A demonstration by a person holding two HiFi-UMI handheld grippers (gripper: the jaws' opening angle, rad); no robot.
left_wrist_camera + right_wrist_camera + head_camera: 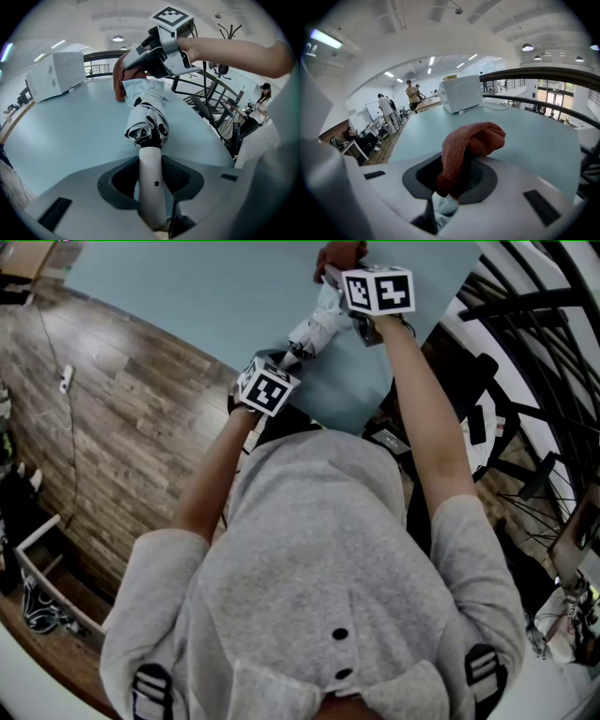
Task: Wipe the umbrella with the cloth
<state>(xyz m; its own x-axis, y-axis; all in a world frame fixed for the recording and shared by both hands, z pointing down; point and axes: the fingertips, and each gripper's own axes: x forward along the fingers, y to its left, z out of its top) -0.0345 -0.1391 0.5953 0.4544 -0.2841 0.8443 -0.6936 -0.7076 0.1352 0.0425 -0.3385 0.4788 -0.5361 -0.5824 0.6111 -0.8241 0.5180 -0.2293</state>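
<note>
Wiping under way: cloth pressed to the folded umbrella over the bench.
My left tool (151, 185) is closed tight on the pale handle of the umbrella (147, 115). My right tool (454, 183) is pinched on the rust cloth (471, 143), at the canopy's far end above the bench (70, 122). I judge most of the fabric is still unwiped. The contact spot is hidden, and I cannot make out any dirt.

Two grippers, the left gripper (151, 187) and the right gripper (454, 180); two marker cubes, the left cube (269, 388) and the right cube (380, 289); one folded umbrella (147, 117); one reddish cloth (468, 145); one table (70, 122); one white box-shaped appliance (54, 75).
</note>
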